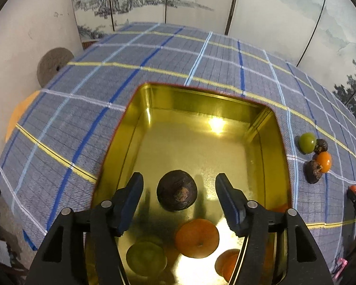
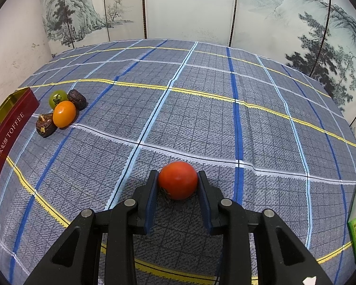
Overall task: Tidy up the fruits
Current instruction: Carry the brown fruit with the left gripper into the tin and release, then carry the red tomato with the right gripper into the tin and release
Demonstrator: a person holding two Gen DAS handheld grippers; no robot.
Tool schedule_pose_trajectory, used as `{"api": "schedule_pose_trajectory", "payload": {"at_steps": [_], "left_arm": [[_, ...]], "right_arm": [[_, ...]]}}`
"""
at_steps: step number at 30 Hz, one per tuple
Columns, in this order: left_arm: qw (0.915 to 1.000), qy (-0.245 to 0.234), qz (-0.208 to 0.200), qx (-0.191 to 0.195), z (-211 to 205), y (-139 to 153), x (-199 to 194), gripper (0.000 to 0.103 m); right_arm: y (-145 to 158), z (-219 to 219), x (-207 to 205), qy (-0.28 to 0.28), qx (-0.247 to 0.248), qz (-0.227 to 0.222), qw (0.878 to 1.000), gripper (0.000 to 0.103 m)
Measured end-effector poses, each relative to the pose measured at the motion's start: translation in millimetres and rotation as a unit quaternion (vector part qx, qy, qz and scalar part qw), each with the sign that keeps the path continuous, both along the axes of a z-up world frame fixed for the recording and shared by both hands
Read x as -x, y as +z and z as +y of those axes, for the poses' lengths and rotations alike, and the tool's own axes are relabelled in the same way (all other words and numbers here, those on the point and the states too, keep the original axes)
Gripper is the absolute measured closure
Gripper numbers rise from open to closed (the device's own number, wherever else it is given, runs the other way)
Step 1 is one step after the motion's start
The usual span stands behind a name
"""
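Where pads spread, dark fruit (image 1: 176, 190) lies between left hand-held gripper (image 1: 179, 181).

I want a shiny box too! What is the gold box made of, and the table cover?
The box looks like thin metal, polished gold inside: it mirrors the lamp and fruit. The table cover looks like woven cloth, matte, with visible checked threads and soft wrinkles.

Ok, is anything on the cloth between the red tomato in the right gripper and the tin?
Yes. A cluster of four small fruits lies beside the tin's red wall, between it and the red tomato clamped in the right gripper.
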State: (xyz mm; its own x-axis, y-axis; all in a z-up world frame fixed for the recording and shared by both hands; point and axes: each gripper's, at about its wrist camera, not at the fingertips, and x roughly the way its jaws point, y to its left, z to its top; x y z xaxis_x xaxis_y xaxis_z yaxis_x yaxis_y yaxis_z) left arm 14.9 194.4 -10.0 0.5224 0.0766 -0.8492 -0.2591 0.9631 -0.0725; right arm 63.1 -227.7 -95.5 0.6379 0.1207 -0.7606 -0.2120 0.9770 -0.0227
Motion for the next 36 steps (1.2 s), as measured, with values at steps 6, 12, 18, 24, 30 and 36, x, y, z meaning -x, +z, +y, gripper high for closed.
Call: {"api": "schedule_pose_trajectory", "payload": {"at_steps": [6, 12, 18, 24, 30, 36], "left_arm": [[0.9993, 0.003, -0.036, -0.006, -4.6, 18.1, 15.1, 0.033], [0.9975, -0.004, -0.068, -0.016, -10.4, 31.0, 33.5, 0.029], [0.9961, -0.011, -0.081, -0.035, -16.9, 37.2, 48.3, 0.029], [0.9954, 0.005, -0.086, -0.042, -6.9, 41.4, 62.5, 0.029], [0.9936, 0.039, -0.092, -0.054, 14.4, 47.6, 77.4, 0.029], [0.9918, 0.076, -0.085, -0.057, 39.8, 45.6, 88.9, 0.029]], "right_arm": [[1.9, 4.7, -1.8, -0.004, 0.008, 0.005, 1.0, 0.074], [15.4, 24.1, -1.4, 0.017, 0.005, -0.003, 1.0, 0.074], [34.9, 62.6, -0.1, 0.065, -0.012, -0.013, 0.998, 0.074], [55.8, 127.1, 4.7, 0.143, -0.035, -0.021, 0.989, 0.074], [69.4, 191.8, 11.1, 0.213, -0.054, -0.022, 0.975, 0.074], [73.5, 265.5, 11.8, 0.282, -0.045, -0.022, 0.958, 0.074]]}}
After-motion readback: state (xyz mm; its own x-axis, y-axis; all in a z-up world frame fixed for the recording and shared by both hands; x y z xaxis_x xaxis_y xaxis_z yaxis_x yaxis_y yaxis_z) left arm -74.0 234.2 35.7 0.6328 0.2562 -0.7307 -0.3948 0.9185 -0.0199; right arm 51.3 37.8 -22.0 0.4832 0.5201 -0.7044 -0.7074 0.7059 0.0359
